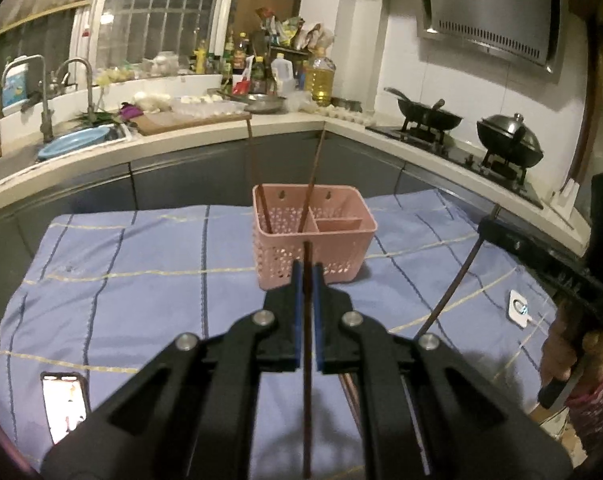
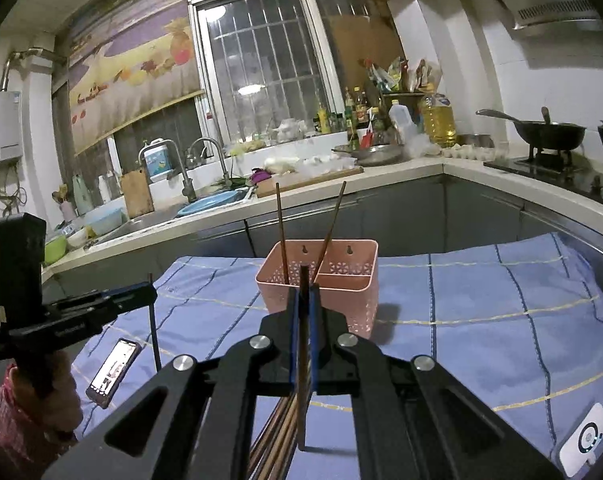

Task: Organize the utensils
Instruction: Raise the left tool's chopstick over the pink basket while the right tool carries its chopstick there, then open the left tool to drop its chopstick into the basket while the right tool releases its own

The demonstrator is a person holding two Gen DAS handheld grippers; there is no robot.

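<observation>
Left gripper (image 1: pixel 308 276) clamped on a chopstick (image 1: pixel 307 380), right gripper (image 2: pixel 304 292) clamped on another chopstick (image 2: pixel 302 380), pink basket (image 1: pixel 341 248) ahead holding two chopsticks (image 1: pixel 311 184), phone (image 1: pixel 64 404) on blue cloth (image 1: pixel 141 280).

pink perforated plastic basket (image 1: pixel 313 236); matt blue striped cloth (image 1: pixel 141 280); dark wooden chopsticks (image 1: pixel 307 320).

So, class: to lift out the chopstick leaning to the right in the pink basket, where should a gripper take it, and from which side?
Grip the leaning chopstick on its bare upper shaft, from above, jaws across the stick; its lower end sits inside the pink basket.
</observation>
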